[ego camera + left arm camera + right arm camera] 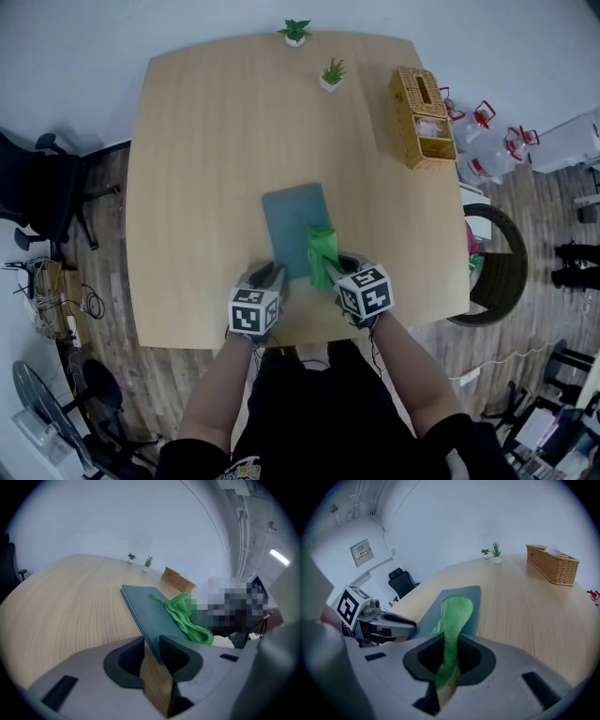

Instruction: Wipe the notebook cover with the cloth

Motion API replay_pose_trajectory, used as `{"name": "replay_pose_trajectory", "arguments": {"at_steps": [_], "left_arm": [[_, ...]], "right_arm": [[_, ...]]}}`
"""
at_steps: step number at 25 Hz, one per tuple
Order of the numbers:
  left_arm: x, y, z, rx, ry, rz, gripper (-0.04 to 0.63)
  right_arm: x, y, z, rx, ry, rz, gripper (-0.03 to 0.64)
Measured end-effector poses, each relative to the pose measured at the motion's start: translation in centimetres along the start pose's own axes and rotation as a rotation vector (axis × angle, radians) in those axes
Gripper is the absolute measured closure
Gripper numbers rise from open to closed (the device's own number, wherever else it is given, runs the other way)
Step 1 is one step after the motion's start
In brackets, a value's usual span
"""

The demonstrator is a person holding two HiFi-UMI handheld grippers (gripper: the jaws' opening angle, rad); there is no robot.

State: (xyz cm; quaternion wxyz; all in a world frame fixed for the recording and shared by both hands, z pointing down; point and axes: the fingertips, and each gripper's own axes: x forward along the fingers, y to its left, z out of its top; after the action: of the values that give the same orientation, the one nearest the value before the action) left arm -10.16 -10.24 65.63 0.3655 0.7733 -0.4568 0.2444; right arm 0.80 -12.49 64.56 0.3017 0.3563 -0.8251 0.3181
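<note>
While the left tongs (151,651) pinch the near corner of the notebook (150,609), their part in this step is judged to be anchoring. That grip should stay firm and level so the book does not skate on the worktop (206,141) under the wipe.

Just to their right, the right tongs (449,660) are clamped on a bunched end of the green cloth (454,613). Its free length runs ahead of them and lies on the near right part of the cover. The person would do well to keep the right tongs low enough that the cloth, not the tips, bears on the cover. Overlapping lanes, worked from the right edge toward the left tongs' side, should clean it evenly.

Ahead of both tongs, the far half of the cover carries no cloth, so the strokes probably need to reach out to that end. The cloth is folded narrow, so each pass may cover little.

Farther ahead and to the right, the wicker basket (424,117) and two potted plants (332,73) stand well apart from the work.
</note>
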Motion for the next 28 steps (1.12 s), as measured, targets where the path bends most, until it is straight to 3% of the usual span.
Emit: {"name": "replay_pose_trajectory", "arguments": {"at_steps": [14, 22, 28], "left_arm": [[0.0, 0.0, 0.1, 0.004, -0.001, 0.002, 0.503], [0.0, -0.1, 0.0, 0.008, 0.000, 0.002, 0.503], [0.0, -0.1, 0.1, 0.005, 0.002, -0.005, 0.505]], "right_arm": [[-2.6, -4.6, -0.8, 0.053, -0.034, -0.086, 0.560], [-3.0, -4.3, -0.3, 0.083, -0.066, -0.082, 0.560], [-2.0, -1.7, 2.4, 0.039, -0.099, -0.034, 0.560]]}}
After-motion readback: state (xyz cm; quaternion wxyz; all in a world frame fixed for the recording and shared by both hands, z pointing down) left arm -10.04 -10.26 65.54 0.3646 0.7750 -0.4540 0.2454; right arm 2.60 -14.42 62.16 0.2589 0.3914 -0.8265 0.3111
